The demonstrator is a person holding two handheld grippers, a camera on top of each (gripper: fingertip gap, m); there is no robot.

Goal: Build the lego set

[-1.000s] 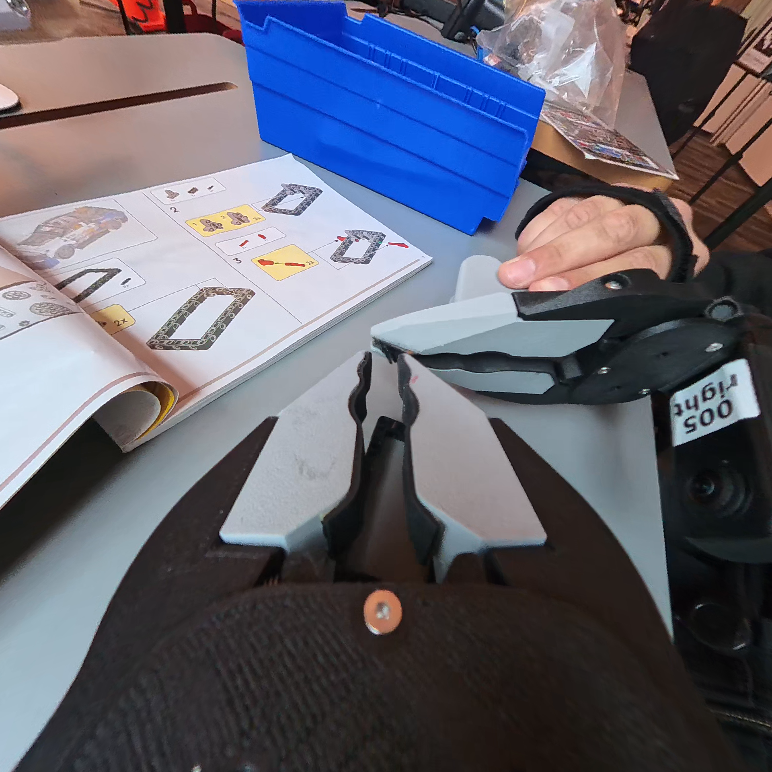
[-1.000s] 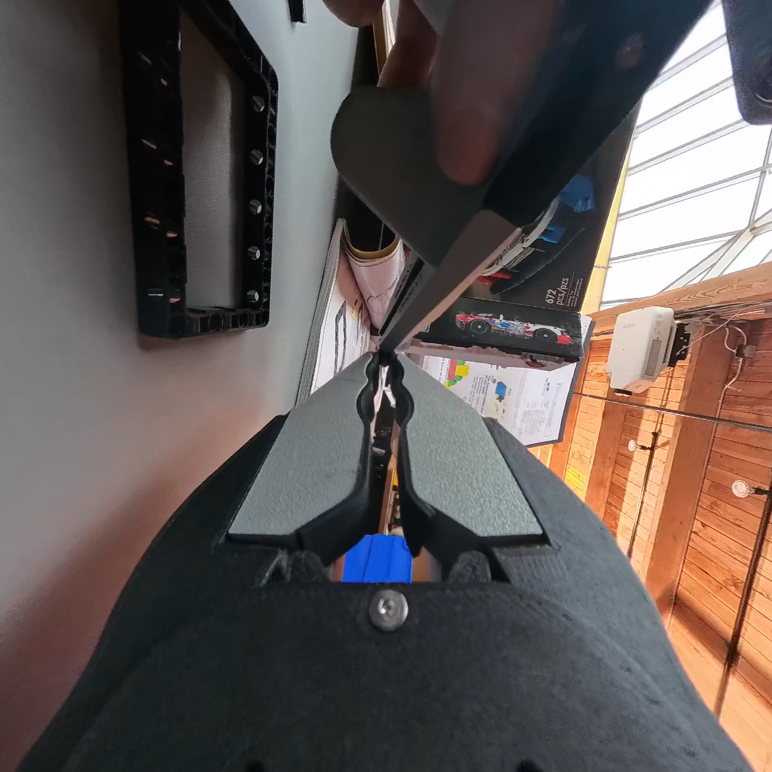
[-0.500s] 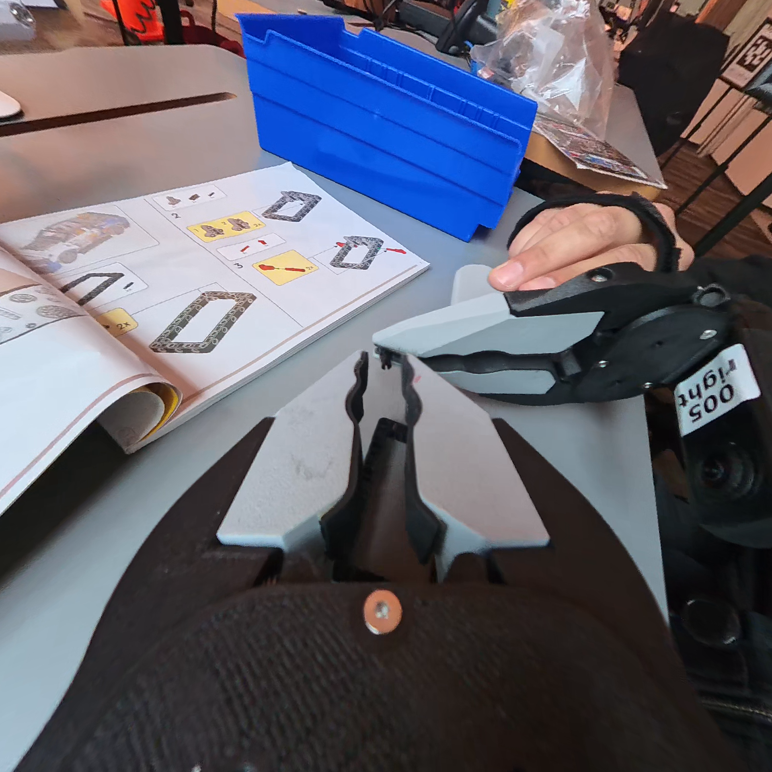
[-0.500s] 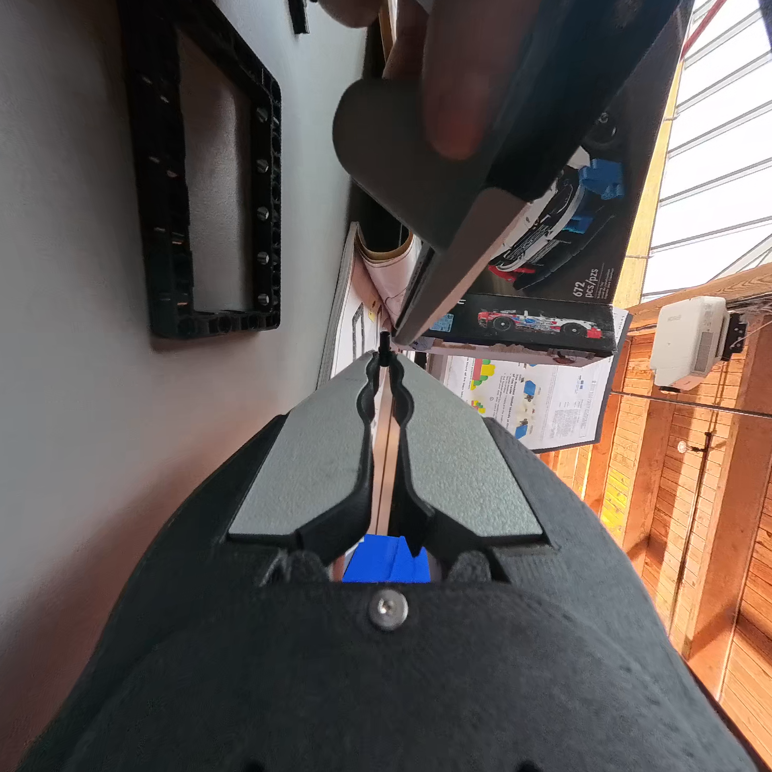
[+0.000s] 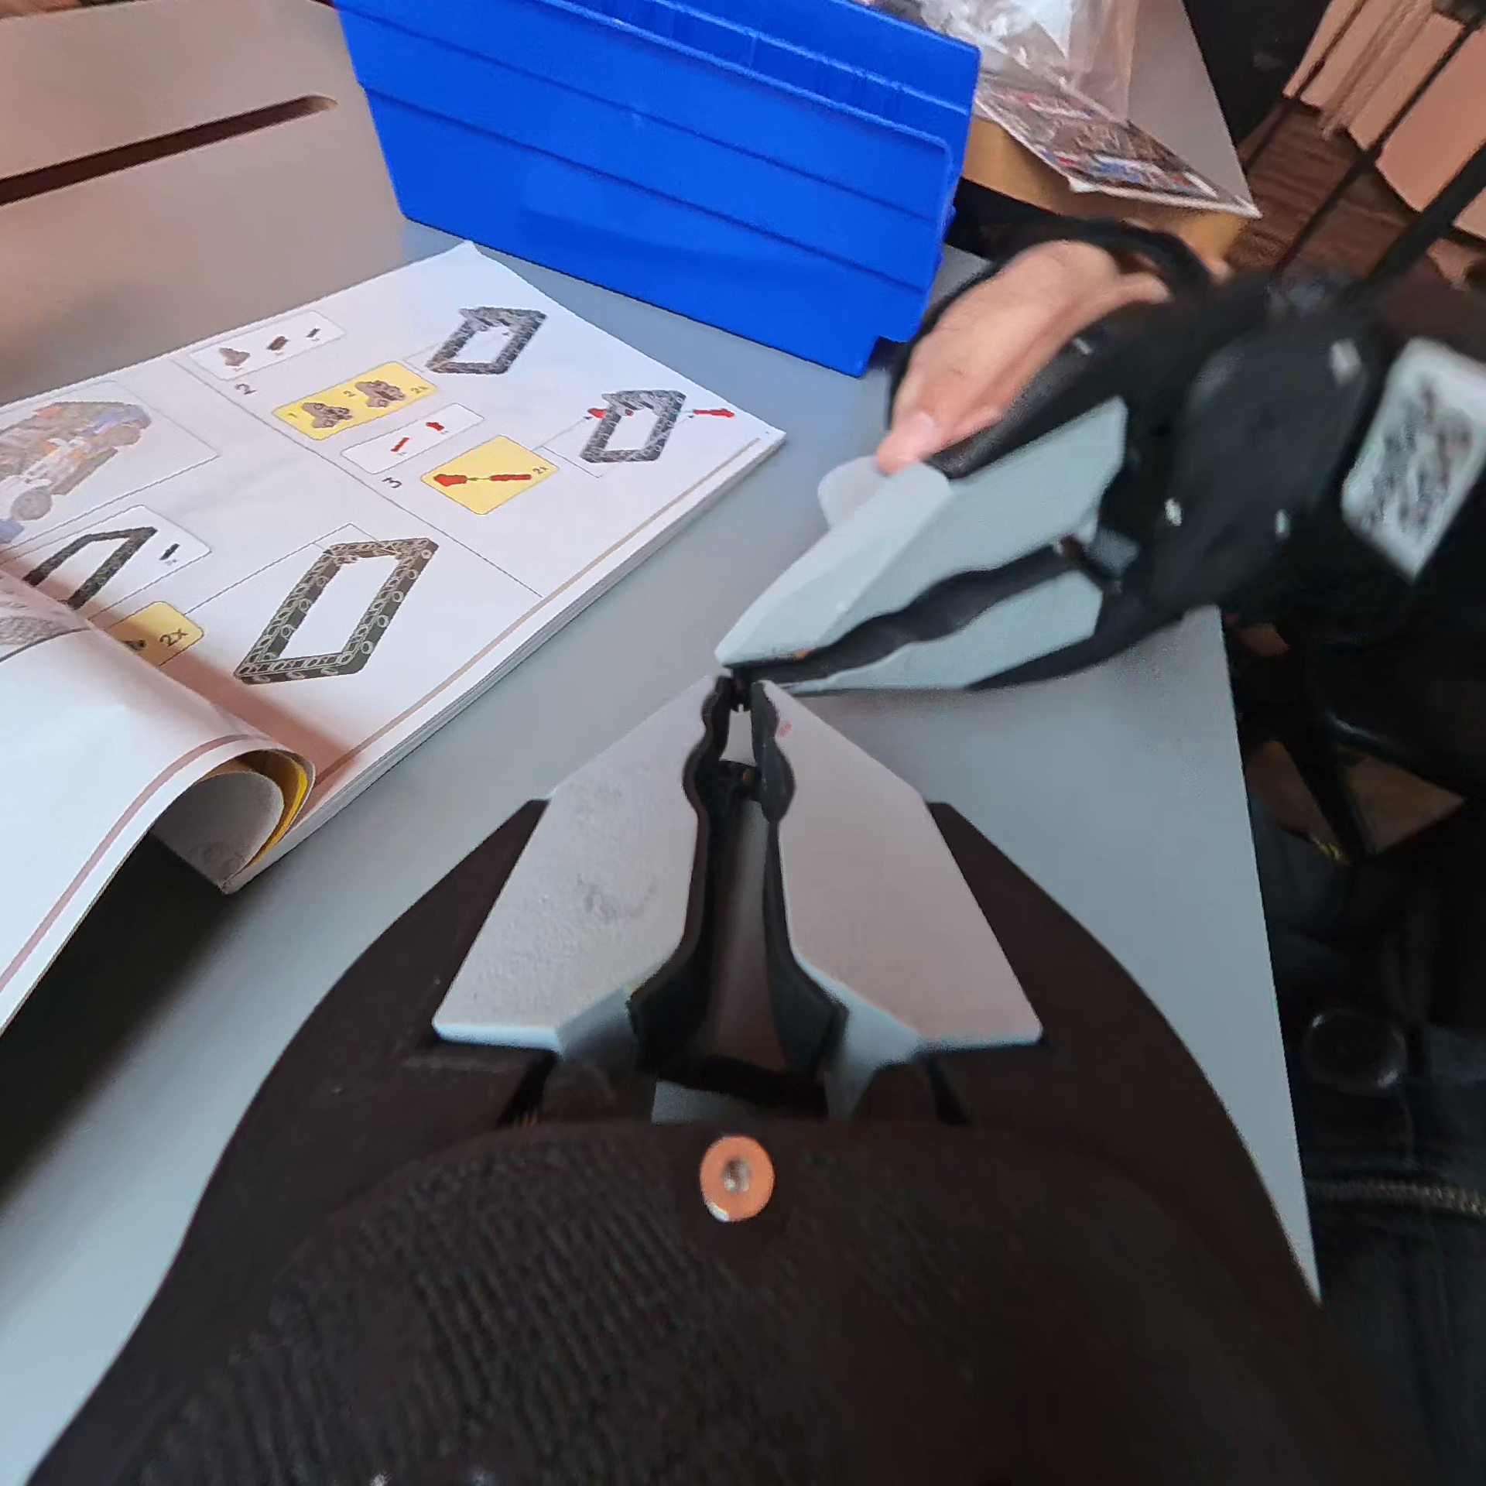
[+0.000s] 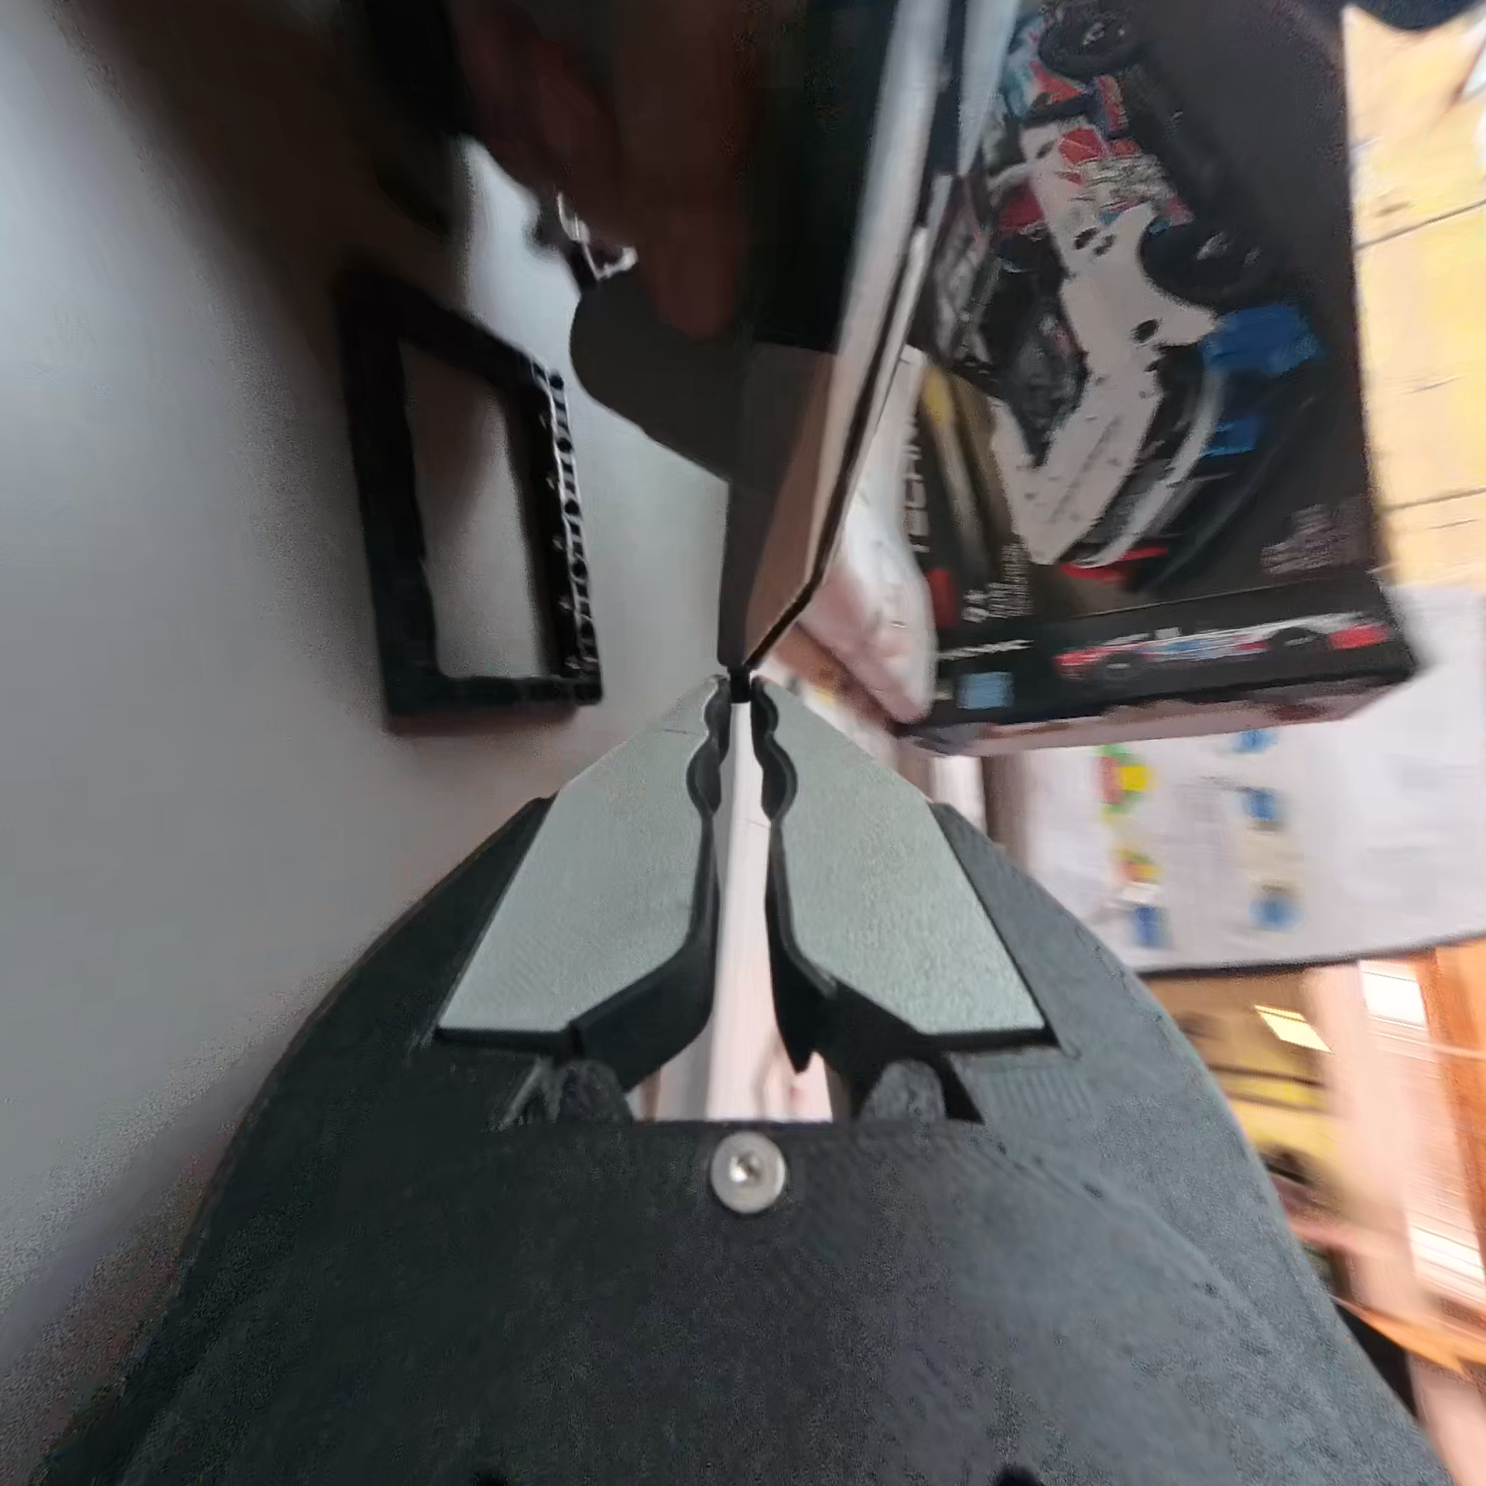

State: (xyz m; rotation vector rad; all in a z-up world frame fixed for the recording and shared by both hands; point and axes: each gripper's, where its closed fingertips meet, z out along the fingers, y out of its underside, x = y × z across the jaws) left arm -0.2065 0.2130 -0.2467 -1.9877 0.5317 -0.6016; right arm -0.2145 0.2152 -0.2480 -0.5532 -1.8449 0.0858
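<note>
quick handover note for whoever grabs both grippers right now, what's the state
Left gripper: nearly shut, tips pinching a tiny dark lego piece.
Right gripper: nearly shut, tips meeting the left gripper's at that piece; who carries it is unclear.
Black rectangular lego frame: flat on the grey table, untouched.
Open instruction booklet left of the grippers, blue plastic bin behind it, black lego box standing nearby.
Done: a small piece picked up.
Left: nothing visibly fitted to the frame yet; most of the build remains.

Left wrist cam sits low over the grey table [image 5: 1005, 804], facing the blue bin [image 5: 659, 161]. Right wrist cam is rolled sideways, facing the lego box [image 6: 1126, 402]. Both catch the gripper tips meeting close up.
</note>
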